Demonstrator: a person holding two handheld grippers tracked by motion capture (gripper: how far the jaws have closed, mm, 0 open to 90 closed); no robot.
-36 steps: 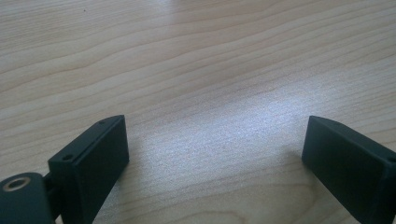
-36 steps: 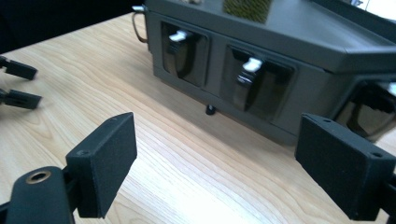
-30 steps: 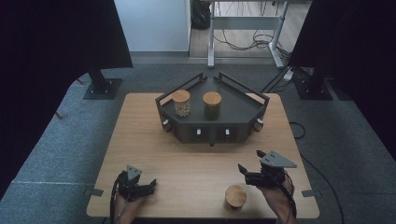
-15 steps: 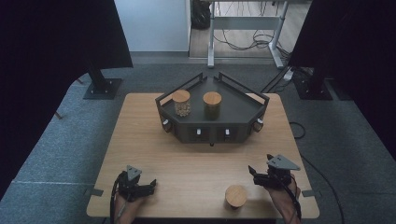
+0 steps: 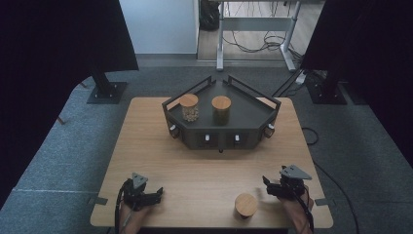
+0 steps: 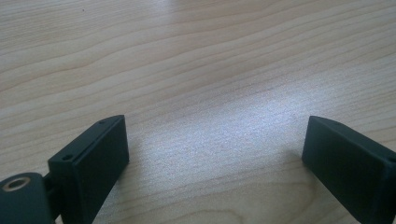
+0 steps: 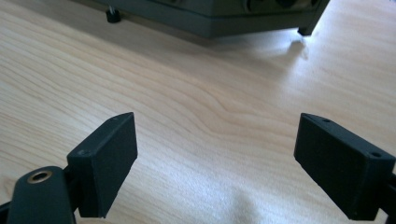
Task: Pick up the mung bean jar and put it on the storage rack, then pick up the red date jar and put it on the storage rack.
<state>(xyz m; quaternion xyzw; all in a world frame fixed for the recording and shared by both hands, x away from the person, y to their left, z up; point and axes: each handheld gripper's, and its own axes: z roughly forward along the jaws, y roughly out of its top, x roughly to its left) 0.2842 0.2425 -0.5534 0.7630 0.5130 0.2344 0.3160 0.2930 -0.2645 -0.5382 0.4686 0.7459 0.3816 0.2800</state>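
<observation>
A jar with a wooden lid (image 5: 246, 205) stands on the table near its front edge. My right gripper (image 5: 271, 187) rests just right of it, open, its jaws wide apart over bare wood (image 7: 215, 154). My left gripper (image 5: 155, 195) lies at the front left, also open with nothing between its jaws (image 6: 215, 154). On a dark angular tray (image 5: 253, 117) at the back stand a glass jar (image 5: 189, 107) with a wooden lid and a second jar (image 5: 221, 109) with a wooden lid.
The wooden table (image 5: 146, 146) stands on grey carpet. The tray's front wall (image 7: 224, 18) rises ahead of my right gripper. Black stands (image 5: 106, 87) and a desk frame (image 5: 253, 29) with cables sit beyond the table.
My right gripper has drawn back toward the front edge and now sits lower, right of the near jar. The left gripper and the jars have not moved.
</observation>
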